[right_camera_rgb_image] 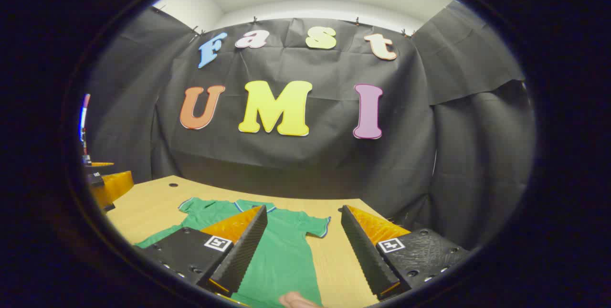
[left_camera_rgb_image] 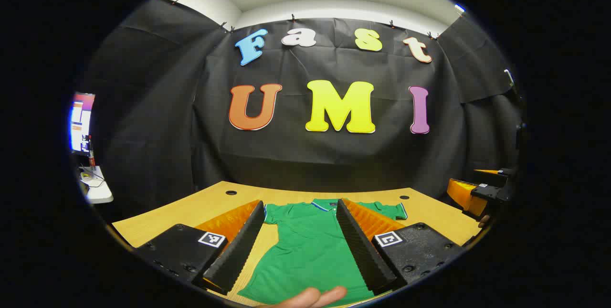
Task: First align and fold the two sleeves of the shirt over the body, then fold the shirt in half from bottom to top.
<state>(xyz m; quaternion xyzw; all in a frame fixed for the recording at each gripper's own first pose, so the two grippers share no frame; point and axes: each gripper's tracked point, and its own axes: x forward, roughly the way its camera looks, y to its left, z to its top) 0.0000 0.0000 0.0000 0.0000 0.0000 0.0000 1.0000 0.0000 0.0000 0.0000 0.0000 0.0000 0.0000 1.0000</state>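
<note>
A green short-sleeved shirt with a blue-and-white trimmed collar lies flat on the wooden table, collar toward the far wall, both sleeves spread out. My left gripper hovers open above the shirt's body, nothing between its fingers. In the right gripper view the same shirt lies left of centre, its right sleeve sticking out. My right gripper is open above the shirt's right side and the bare table. A fingertip shows at the bottom edge.
The other gripper shows at the right edge of the left gripper view, and the other gripper at the left edge of the right gripper view. Black cloth walls surround the table. A monitor and small white desk stand at far left.
</note>
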